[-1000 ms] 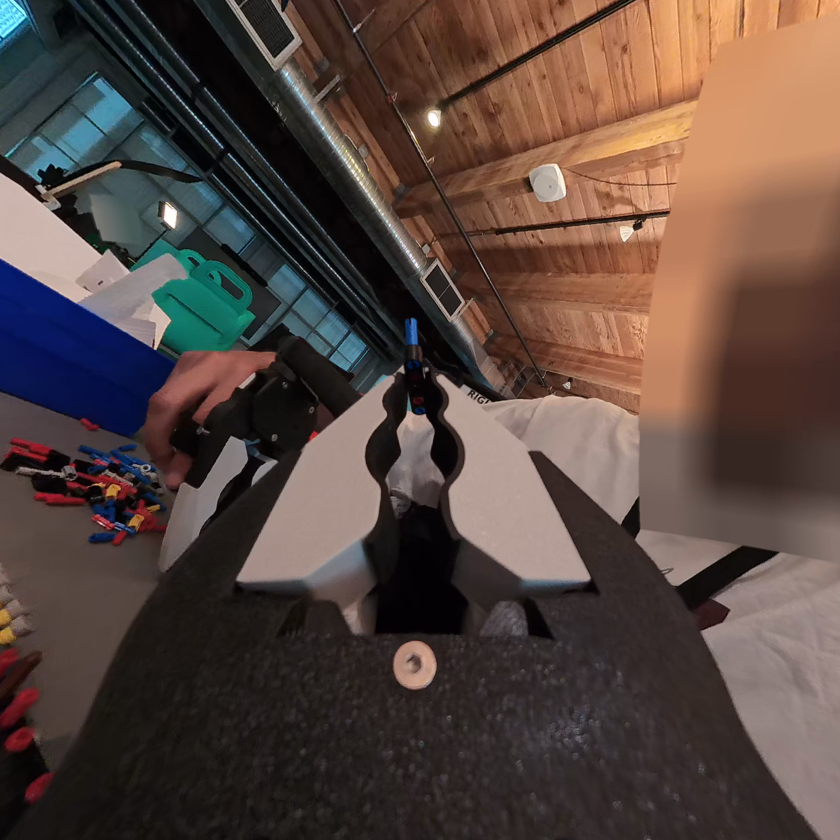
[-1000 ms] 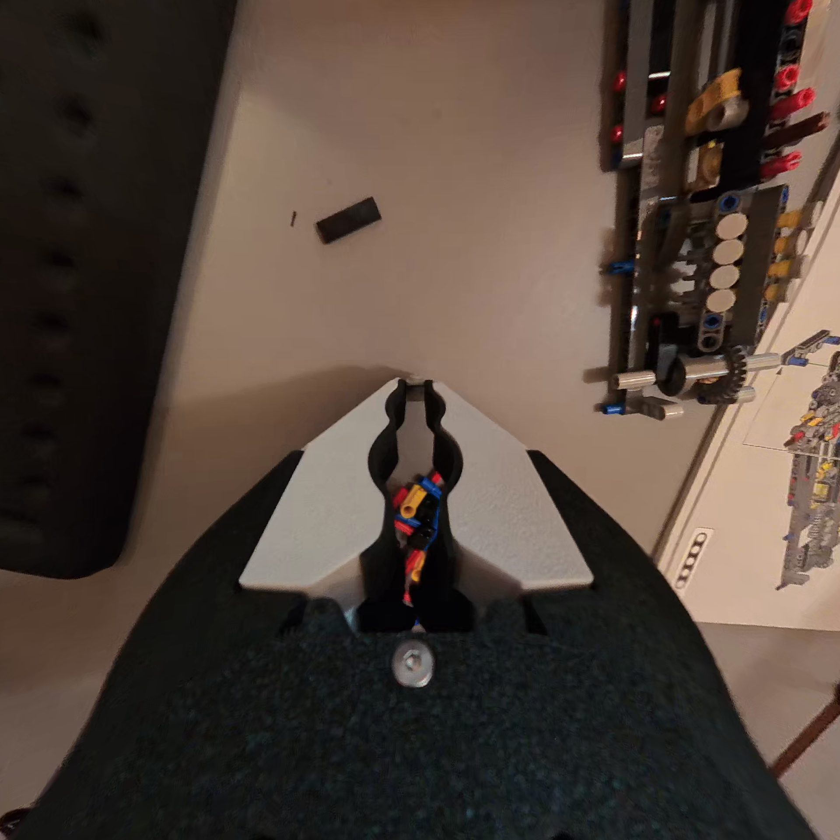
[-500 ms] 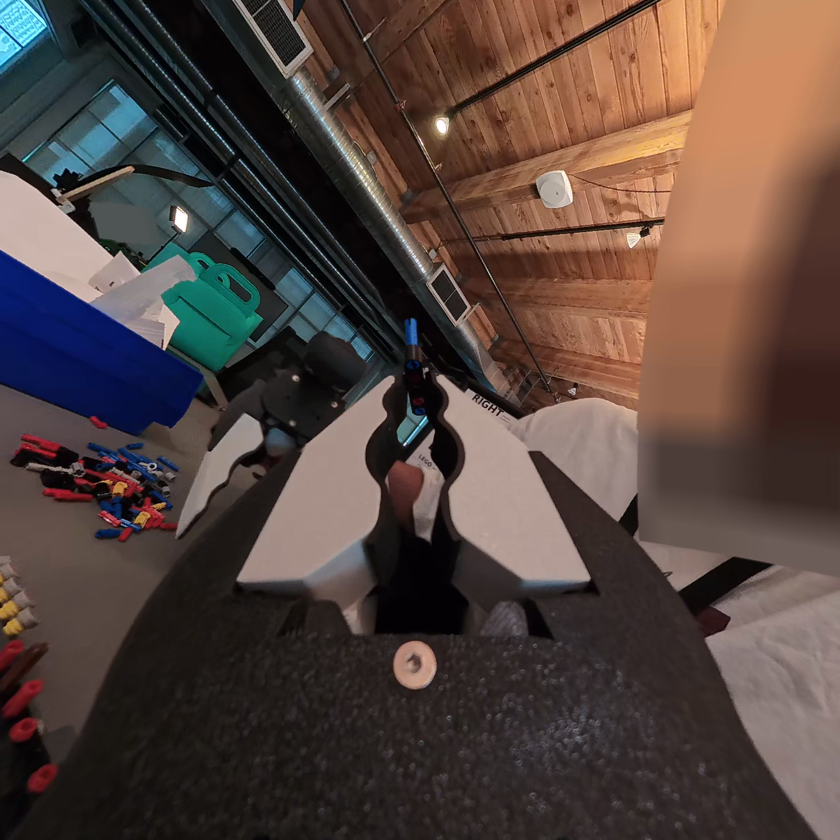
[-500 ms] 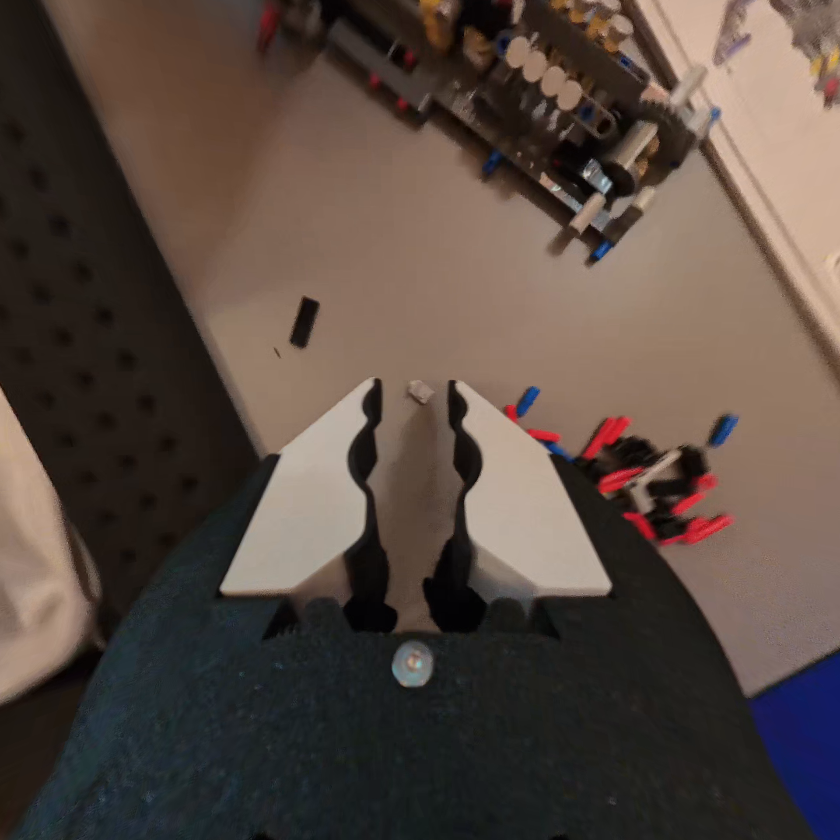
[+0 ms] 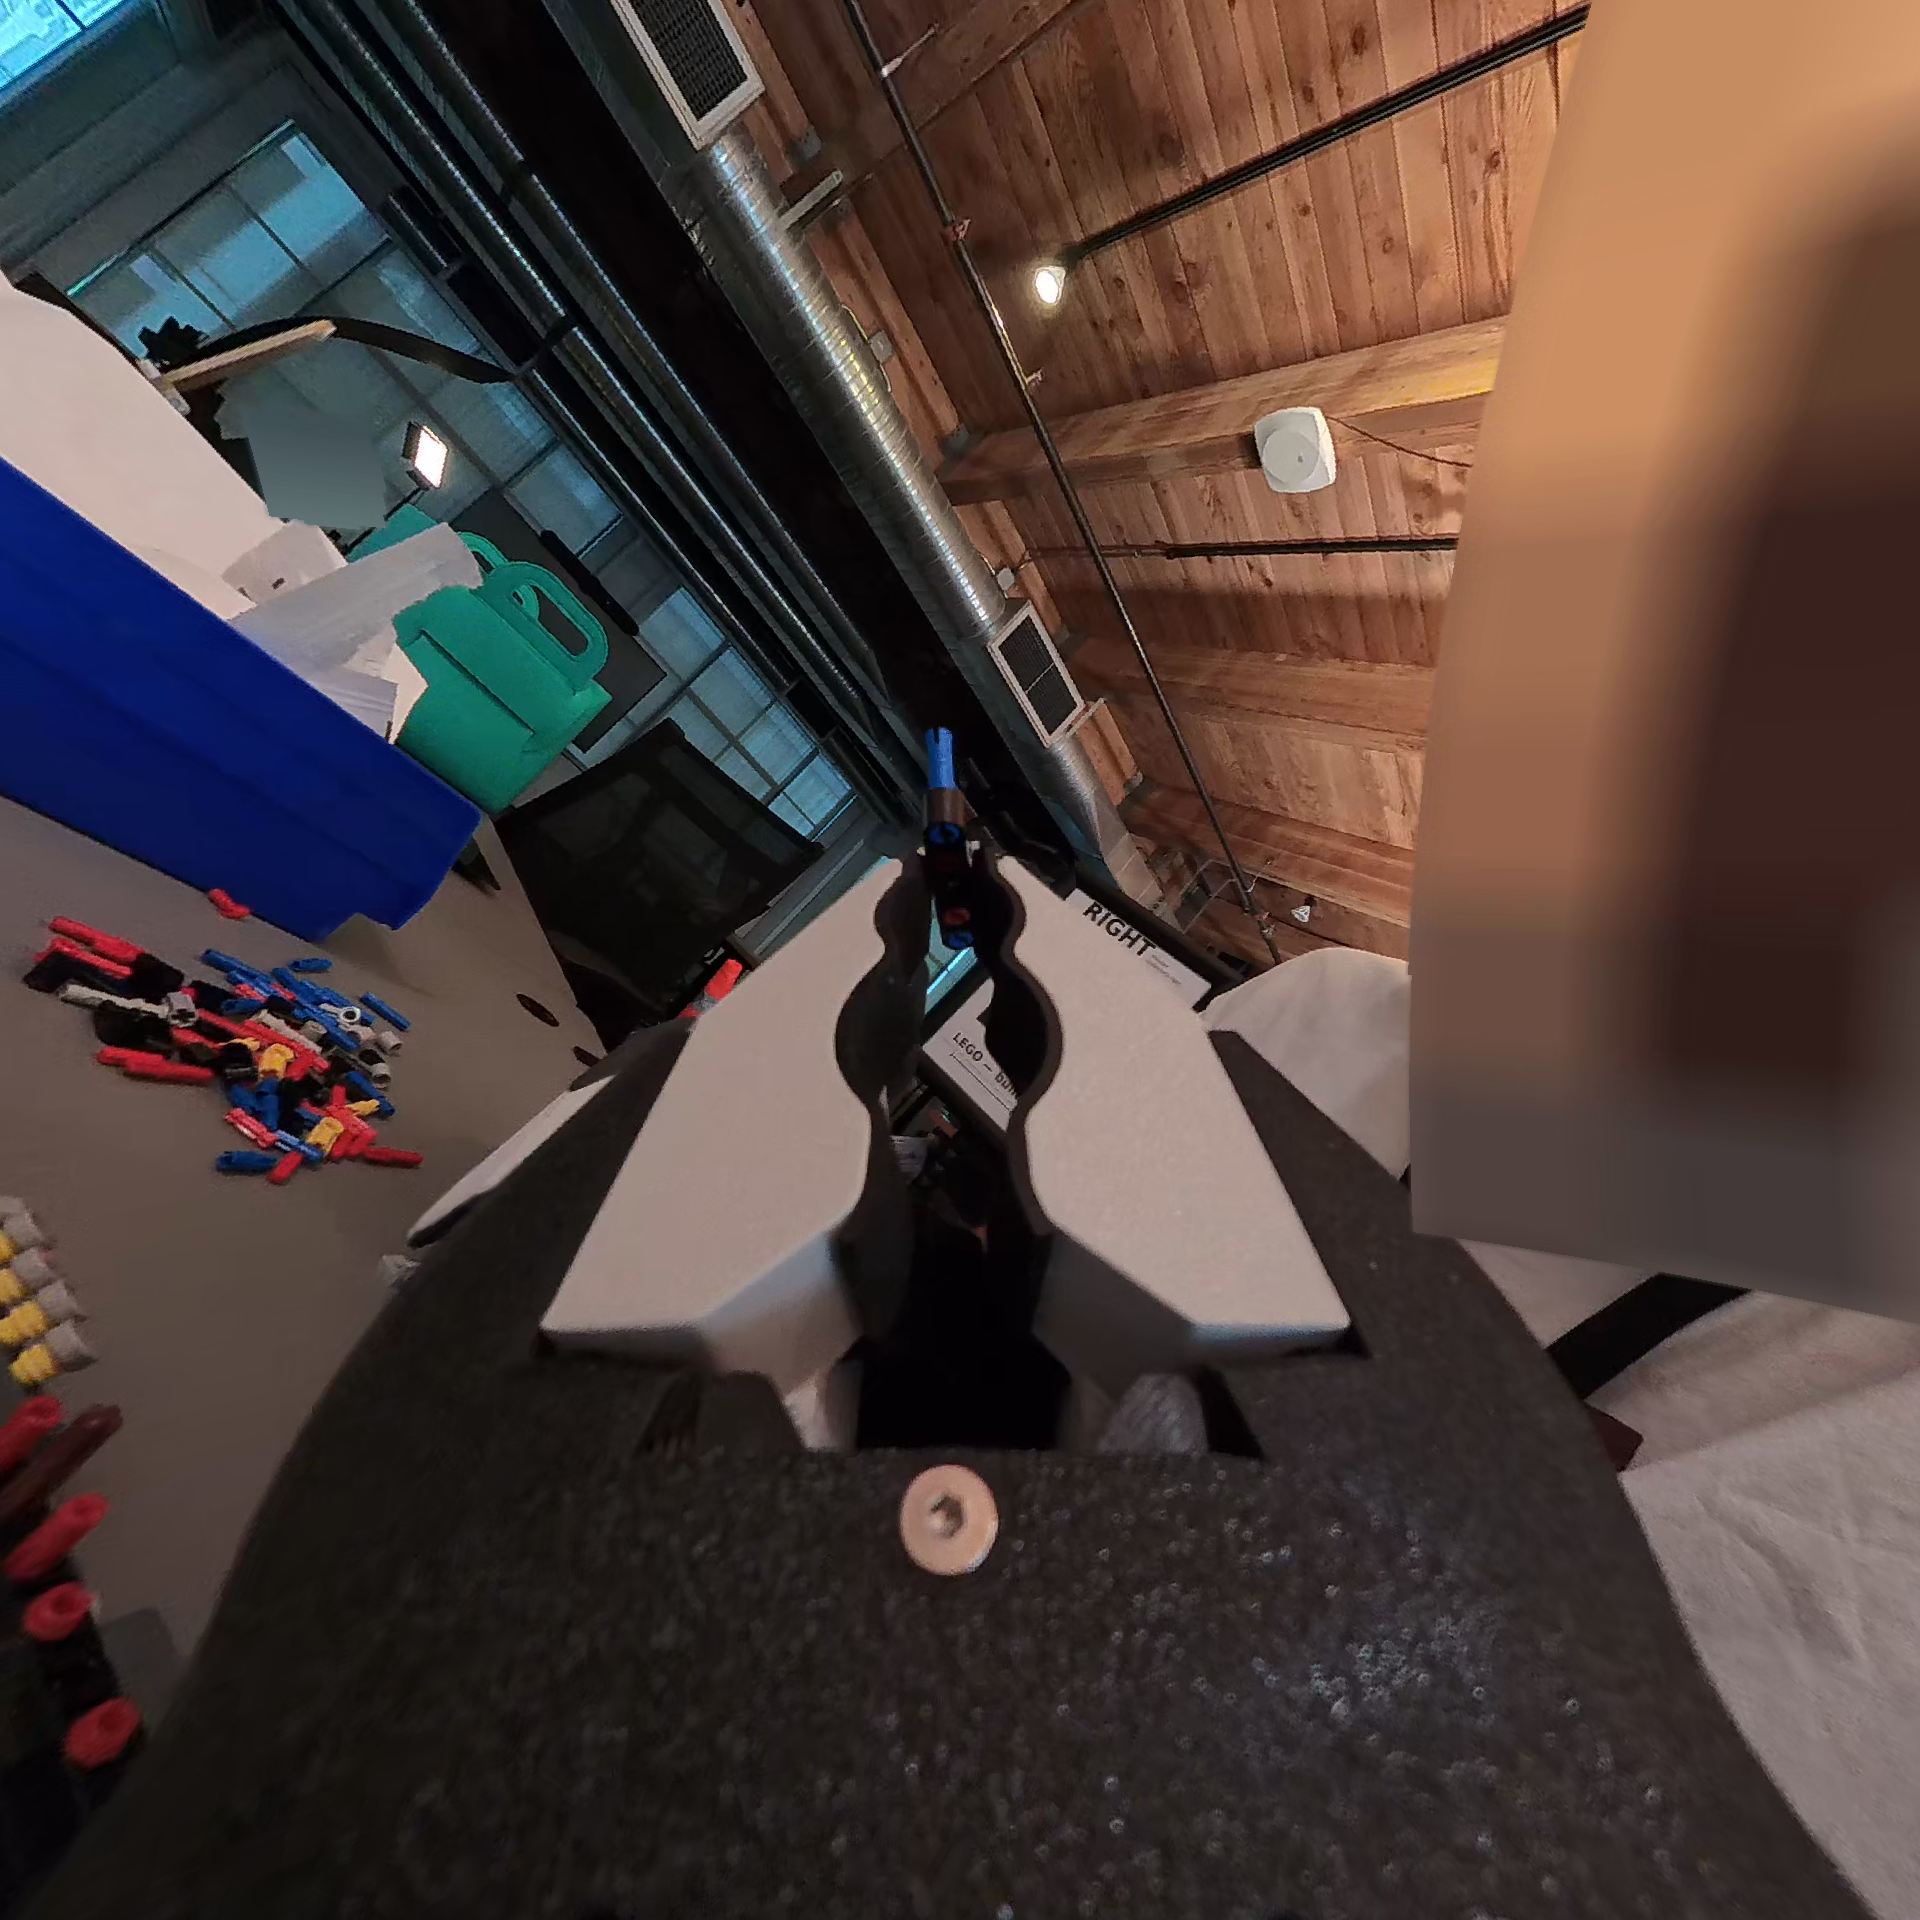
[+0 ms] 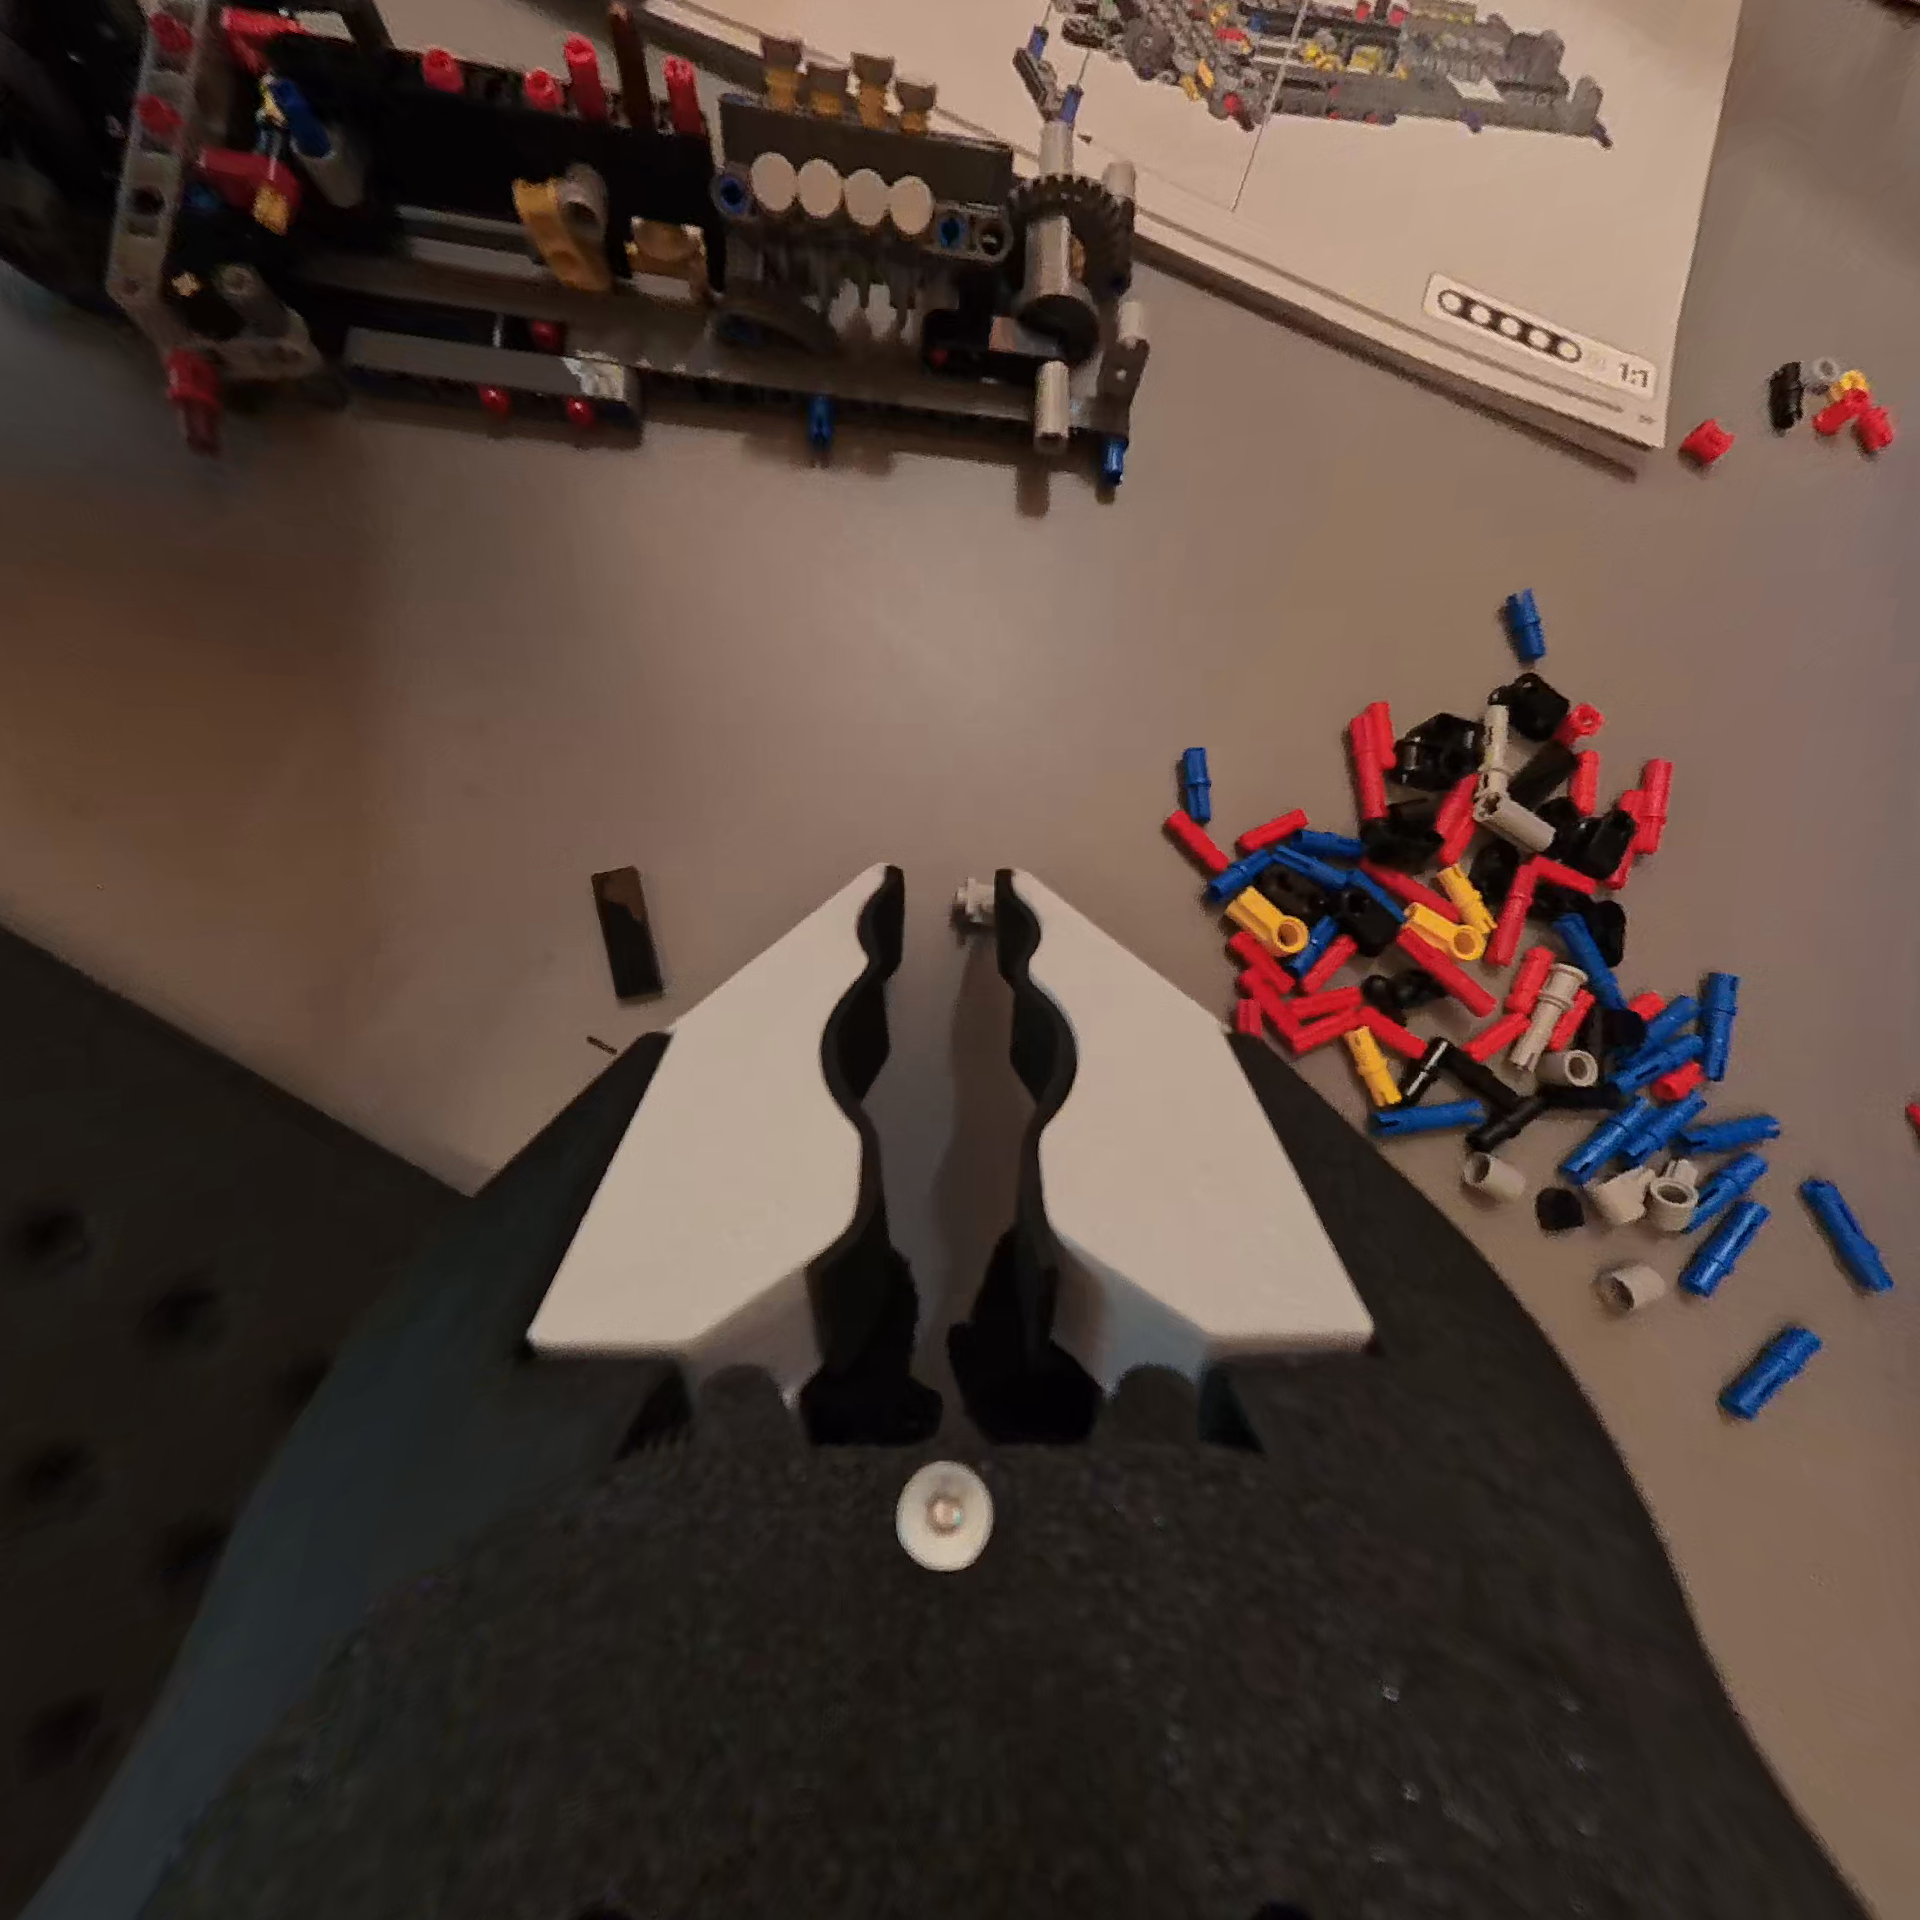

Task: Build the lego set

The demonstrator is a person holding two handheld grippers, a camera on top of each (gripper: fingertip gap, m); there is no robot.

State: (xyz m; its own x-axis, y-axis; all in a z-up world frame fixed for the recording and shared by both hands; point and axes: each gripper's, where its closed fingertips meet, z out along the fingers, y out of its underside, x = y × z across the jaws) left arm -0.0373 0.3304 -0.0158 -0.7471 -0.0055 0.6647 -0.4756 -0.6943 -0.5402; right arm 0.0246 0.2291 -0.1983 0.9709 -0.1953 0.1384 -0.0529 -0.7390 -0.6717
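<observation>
Our left gripper (image 5: 948,883) pinches a small black beam with a blue pin (image 5: 943,831), raised off the table. Our right gripper (image 6: 948,894) gapes slightly, holding nothing, a small grey connector (image 6: 972,902) at its tips. Beyond lie the loose pins (image 6: 1496,966), then the half-built model (image 6: 623,249) and instruction booklet (image 6: 1403,187).

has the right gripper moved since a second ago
Yes. The right gripper has swung away from the black tile, now at its left, toward the loose pin pile.
</observation>
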